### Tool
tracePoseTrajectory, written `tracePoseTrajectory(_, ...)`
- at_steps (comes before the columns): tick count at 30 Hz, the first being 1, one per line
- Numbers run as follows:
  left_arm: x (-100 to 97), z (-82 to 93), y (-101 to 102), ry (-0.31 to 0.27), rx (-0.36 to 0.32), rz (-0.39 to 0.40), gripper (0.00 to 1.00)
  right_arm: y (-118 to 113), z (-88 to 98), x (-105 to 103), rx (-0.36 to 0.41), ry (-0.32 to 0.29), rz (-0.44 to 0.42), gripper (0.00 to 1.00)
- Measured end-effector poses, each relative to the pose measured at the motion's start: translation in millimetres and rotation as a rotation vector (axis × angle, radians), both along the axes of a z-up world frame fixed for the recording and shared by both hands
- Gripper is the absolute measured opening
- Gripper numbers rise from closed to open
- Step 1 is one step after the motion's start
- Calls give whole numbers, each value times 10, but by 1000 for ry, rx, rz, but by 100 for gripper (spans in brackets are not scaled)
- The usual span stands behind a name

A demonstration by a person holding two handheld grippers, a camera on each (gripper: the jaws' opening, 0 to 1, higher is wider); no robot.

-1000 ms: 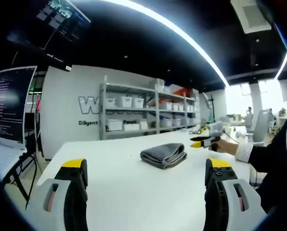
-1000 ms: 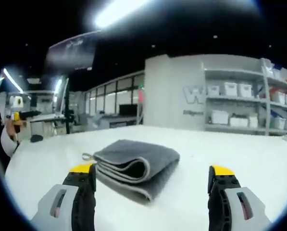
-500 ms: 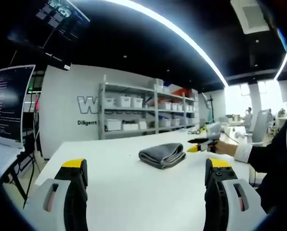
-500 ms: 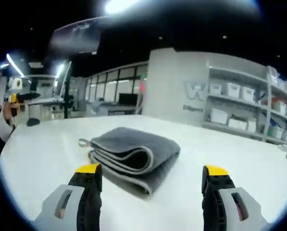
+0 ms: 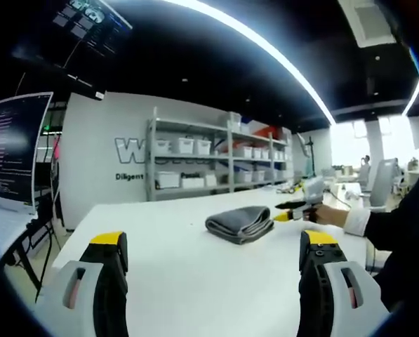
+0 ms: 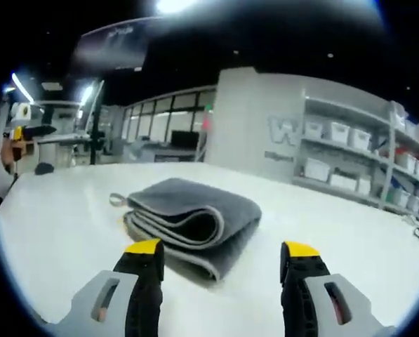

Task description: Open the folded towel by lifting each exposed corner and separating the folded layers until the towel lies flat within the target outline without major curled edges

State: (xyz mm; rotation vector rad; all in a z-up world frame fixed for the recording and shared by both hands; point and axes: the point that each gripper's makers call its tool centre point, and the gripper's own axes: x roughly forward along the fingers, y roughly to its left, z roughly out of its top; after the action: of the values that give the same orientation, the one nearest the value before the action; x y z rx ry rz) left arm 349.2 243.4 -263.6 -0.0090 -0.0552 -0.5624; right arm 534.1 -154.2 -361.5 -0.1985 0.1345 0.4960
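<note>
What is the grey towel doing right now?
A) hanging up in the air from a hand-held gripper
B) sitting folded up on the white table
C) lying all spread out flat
B: the grey towel lies folded in stacked layers on the white table, in front of the open right hand-held gripper.

On the grey wall [image 5: 104, 168] behind the shelving [image 5: 195, 165] we read a large pale "W", its following letters hidden by the shelf unit, and under it a dark line starting "Diligent". In the right gripper view we make out the same "W" on that wall [image 6: 265, 126], with a small line below too blurred to read. We see text lines on the monitor [image 5: 12, 154], illegible.
</note>
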Motion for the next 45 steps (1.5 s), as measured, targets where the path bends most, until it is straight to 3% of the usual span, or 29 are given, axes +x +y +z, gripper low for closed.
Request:
tracePoseTrajectory(5, -9, 11, -4, -2, 4, -2, 100, -10, -21, 68, 33, 18, -31, 50)
tracePoseTrajectory(12, -5, 2, 16, 2, 8, 2, 100, -57, -132, 125, -34, 34, -78, 40)
tracePoseTrajectory(18, 14, -21, 32, 9, 20, 13, 100, -186, -153, 160, -43, 44, -139, 29)
tracePoseTrajectory(27, 29, -57, 12, 20, 29, 9, 100, -138, -168, 200, -35, 55, -175, 28)
tracePoseTrajectory(32, 19, -35, 7, 16, 25, 5, 100, -124, -179, 225, 12, 72, -208, 27)
tracePoseTrajectory(36, 10, -39, -8, 23, 11, -9, 100, -81, -211, 216, -28, 77, -219, 27)
tracePoseTrajectory(45, 7, -59, -48, 25, 14, -19, 100, 25, -263, 193, 30, 121, -229, 27)
